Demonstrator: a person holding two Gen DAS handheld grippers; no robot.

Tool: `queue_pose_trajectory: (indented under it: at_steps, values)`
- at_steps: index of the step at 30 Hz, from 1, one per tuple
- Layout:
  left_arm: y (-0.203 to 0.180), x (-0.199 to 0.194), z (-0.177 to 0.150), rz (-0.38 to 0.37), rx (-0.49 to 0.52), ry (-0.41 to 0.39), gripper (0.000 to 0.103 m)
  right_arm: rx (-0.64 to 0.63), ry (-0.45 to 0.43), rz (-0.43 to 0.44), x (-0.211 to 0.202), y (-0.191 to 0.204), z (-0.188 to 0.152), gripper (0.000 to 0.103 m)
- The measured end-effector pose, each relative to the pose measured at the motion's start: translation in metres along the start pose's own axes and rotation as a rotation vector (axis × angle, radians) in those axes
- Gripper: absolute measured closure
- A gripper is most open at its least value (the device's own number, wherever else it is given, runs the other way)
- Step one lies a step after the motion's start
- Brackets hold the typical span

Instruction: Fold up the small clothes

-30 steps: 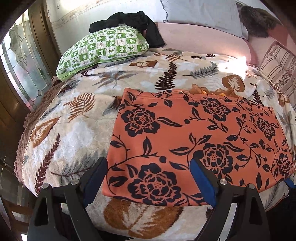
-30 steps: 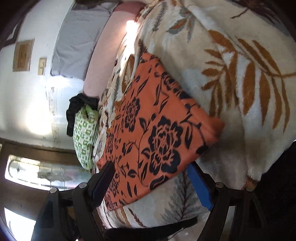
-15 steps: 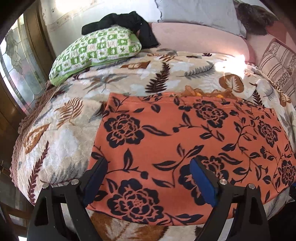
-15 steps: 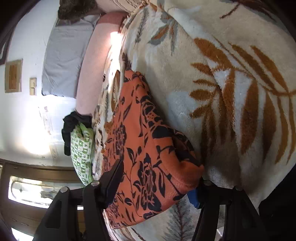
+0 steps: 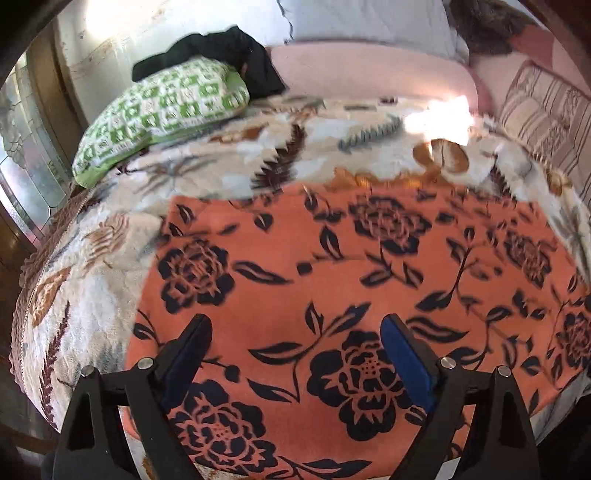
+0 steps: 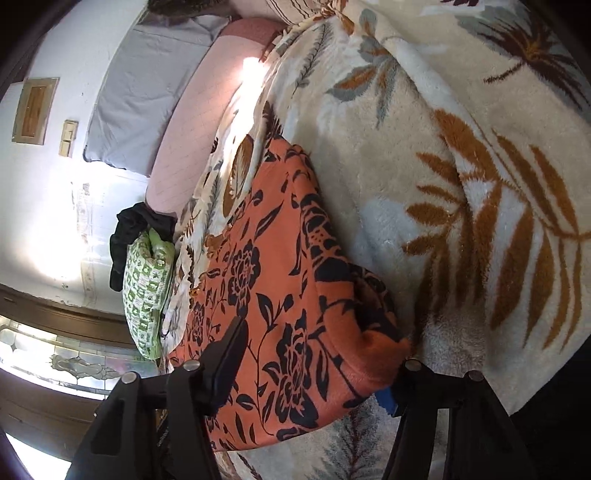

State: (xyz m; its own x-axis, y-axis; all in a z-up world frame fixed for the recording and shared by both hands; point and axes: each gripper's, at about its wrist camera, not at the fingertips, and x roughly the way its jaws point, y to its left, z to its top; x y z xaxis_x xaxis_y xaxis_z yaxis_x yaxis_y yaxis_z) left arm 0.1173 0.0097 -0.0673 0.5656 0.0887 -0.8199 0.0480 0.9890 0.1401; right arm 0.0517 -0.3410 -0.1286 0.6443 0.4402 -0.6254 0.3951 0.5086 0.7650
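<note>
1. The orange cloth with black flowers (image 5: 351, 288) lies flat on the fluffy leaf-print blanket (image 5: 92, 266).
2. The left gripper (image 5: 295, 354) hangs spread wide over its near edge.
3. The right gripper (image 6: 317, 362), also spread wide, straddles its near right corner.

Blanket (image 5: 110, 258): cream, leaf print.
Far left: green checked pillow (image 5: 162, 114), black garment (image 5: 236, 48) on it.
Far: grey pillow (image 5: 362, 18).

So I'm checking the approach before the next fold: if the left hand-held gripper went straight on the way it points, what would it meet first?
Most likely the orange flowered cloth: the left hand-held gripper is open just above it, angled down, though depth is hard to judge.
</note>
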Motion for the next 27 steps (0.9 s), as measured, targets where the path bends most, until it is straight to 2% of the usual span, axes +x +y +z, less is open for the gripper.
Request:
queue_pose_trajectory:
  at_steps: [1,2,3,4,6,7,8,10,12,13,14,16,17,18,19,20,21,22,23,25,27]
  values:
    - [-0.005,0.014,-0.003,0.015,0.026,0.048,0.01,0.005,0.004,-0.007,0.002,0.0,0.0,0.037]
    - [-0.008,0.022,-0.007,0.023,0.041,0.05,0.008,0.003,0.006,-0.009,0.003,-0.001,0.001,0.037]
    - [-0.007,0.019,-0.007,0.029,0.04,0.009,0.007,-0.004,0.008,-0.01,0.003,0.0,0.001,0.037]
    - [-0.006,0.016,-0.006,0.03,0.045,0.014,0.007,-0.017,0.013,-0.018,0.004,0.001,0.001,0.037]
    - [-0.001,0.004,-0.001,0.018,0.028,0.015,0.007,-0.044,0.012,-0.039,0.003,0.006,0.0,0.043]
    - [0.002,-0.004,0.0,0.007,0.02,-0.016,0.007,-0.052,0.01,-0.046,0.001,0.008,0.0,0.054]
    - [0.005,-0.014,0.0,0.006,0.017,-0.056,0.007,-0.054,0.006,-0.051,0.0,0.009,0.0,0.057]
    - [0.004,-0.015,-0.002,0.024,0.024,-0.073,0.007,-0.055,0.008,-0.052,-0.002,0.011,0.001,0.057]
    - [-0.004,0.01,-0.008,0.045,0.063,0.02,0.006,-0.058,0.009,-0.064,-0.001,0.012,0.002,0.056]
    - [-0.006,0.017,-0.011,0.042,0.065,0.029,0.005,-0.036,0.01,-0.065,0.0,0.009,0.003,0.043]
    - [-0.003,0.013,-0.011,0.038,0.046,-0.005,0.005,-0.014,0.01,-0.052,0.001,0.007,0.004,0.036]
    - [0.0,0.005,-0.006,0.022,0.038,0.01,0.006,-0.002,0.013,-0.035,0.004,0.005,0.005,0.036]
    - [0.003,-0.003,-0.004,0.018,0.025,-0.022,0.006,-0.012,0.018,-0.027,0.006,0.005,0.006,0.039]
    - [0.004,-0.008,-0.003,0.017,0.018,-0.052,0.006,-0.021,0.023,-0.027,0.007,0.006,0.007,0.049]
    - [0.006,-0.009,-0.004,0.022,0.019,-0.075,0.006,-0.031,0.027,-0.04,0.007,0.009,0.007,0.08]
    - [0.003,-0.001,-0.005,0.036,0.042,-0.047,0.006,-0.053,0.019,-0.045,0.005,0.014,0.007,0.084]
    - [-0.003,0.014,-0.008,0.027,0.08,0.023,0.005,-0.083,0.011,-0.054,0.002,0.021,0.006,0.084]
    - [-0.005,0.021,-0.009,0.018,0.098,0.027,0.004,-0.116,0.003,-0.064,0.0,0.031,0.006,0.085]
    - [-0.003,0.018,-0.008,0.016,0.093,-0.003,0.004,-0.139,-0.005,-0.066,-0.003,0.04,0.005,0.085]
    - [0.005,0.012,0.003,-0.017,0.087,0.037,0.004,-0.202,-0.02,-0.071,-0.008,0.062,0.004,0.087]
    - [0.026,-0.009,0.012,-0.052,0.016,-0.008,0.004,-0.265,-0.033,-0.064,-0.013,0.087,0.002,0.089]
